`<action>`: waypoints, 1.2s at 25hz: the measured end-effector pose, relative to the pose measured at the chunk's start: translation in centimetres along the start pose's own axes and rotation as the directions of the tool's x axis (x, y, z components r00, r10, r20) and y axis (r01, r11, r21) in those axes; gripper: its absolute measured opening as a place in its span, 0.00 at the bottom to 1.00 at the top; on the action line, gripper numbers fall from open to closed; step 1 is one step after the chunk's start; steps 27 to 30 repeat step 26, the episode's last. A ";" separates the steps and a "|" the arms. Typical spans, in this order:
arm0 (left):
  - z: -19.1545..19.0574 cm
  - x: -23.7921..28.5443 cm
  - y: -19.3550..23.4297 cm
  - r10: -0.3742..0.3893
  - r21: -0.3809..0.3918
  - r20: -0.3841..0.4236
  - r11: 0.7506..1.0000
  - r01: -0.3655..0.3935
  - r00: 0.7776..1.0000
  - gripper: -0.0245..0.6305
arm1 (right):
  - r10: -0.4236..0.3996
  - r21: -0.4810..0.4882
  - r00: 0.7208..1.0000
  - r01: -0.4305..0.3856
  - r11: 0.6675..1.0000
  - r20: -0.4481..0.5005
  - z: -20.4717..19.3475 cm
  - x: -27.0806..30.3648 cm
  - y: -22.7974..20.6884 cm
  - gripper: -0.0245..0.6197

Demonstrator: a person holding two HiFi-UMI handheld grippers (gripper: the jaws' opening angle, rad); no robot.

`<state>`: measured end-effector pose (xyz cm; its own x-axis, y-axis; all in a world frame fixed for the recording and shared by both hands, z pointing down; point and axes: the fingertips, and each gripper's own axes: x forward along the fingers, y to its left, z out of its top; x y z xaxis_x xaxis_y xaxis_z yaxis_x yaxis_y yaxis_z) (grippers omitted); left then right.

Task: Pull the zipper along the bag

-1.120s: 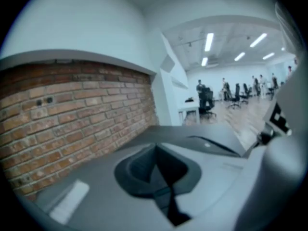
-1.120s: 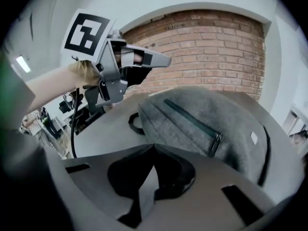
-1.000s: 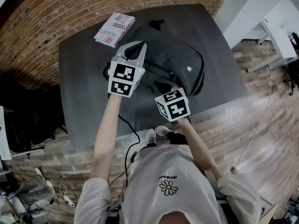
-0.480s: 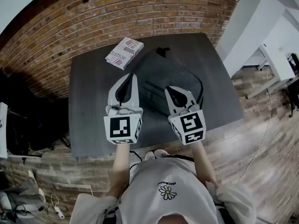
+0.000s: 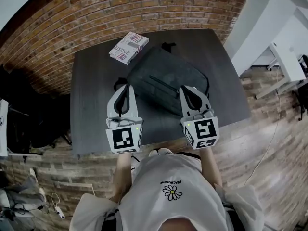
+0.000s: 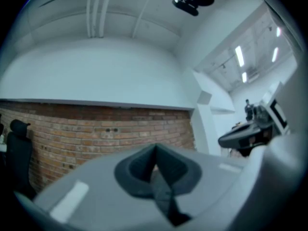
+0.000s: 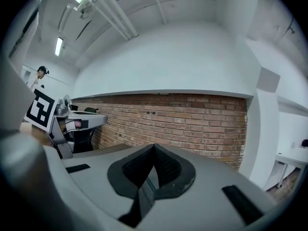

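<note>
Bag (image 5: 163,71): lies flat on the counter (image 5: 91,95), just ahead of both claw tips and spanning the gap between them. It is soft dark grey fabric in a rounded, slumped shape, with a small carry loop at the end farthest from the claws. The zipper (image 5: 166,84) reads as a thin dark line running slantwise across the top panel, from ahead of the left claw (image 5: 126,87) toward the right claw (image 5: 189,88). The slider is too small to locate, so I cannot tell how far the track is drawn. Left claw: jaws pressed together with nothing between them, and the ribbed dark pads (image 6: 137,170) meet at a seam. Right claw: same, jaws together and empty, pads (image 7: 137,166) meeting. Both gripper views look level at the brick wall (image 5: 72,18) and the ceiling, not down at the fabric. Judgement: the claws are carried above the counter, side by side in a neutral pose either side of the bag, touching nothing, so no pull is under way. Claw bodies are smooth pale plastic, each with a marker cube (image 5: 124,138) at the rear. The counter is matte dark grey and rectangular. A printed paper packet (image 5: 129,47) lies well beyond the left claw, just beside the bag's far corner. Beyond that, the wall is rough red brick.
</note>
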<state>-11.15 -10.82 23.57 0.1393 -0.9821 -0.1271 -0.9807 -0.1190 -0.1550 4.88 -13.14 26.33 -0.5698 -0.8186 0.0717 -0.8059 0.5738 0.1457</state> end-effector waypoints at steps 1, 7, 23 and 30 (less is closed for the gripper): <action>-0.1 0.0 -0.1 0.001 0.003 -0.003 1.000 -0.001 1.000 0.04 | -0.003 0.004 1.000 0.003 1.000 -0.004 -0.3 -0.1 -0.2 0.04; 0.3 0.2 -1.1 -0.001 0.013 0.003 1.000 0.001 1.000 0.04 | -0.011 0.023 1.000 0.011 1.000 0.014 -0.4 -0.3 -0.8 0.04; 0.5 0.8 -2.1 0.015 0.022 -0.004 1.000 -0.015 1.000 0.04 | -0.020 0.027 0.999 0.020 0.999 0.025 -0.5 -0.8 -3.0 0.04; 0.7 1.0 -2.4 0.015 0.021 -0.003 1.000 -0.015 1.000 0.04 | -0.027 0.027 0.999 0.026 0.999 0.026 -0.4 -0.9 -3.6 0.04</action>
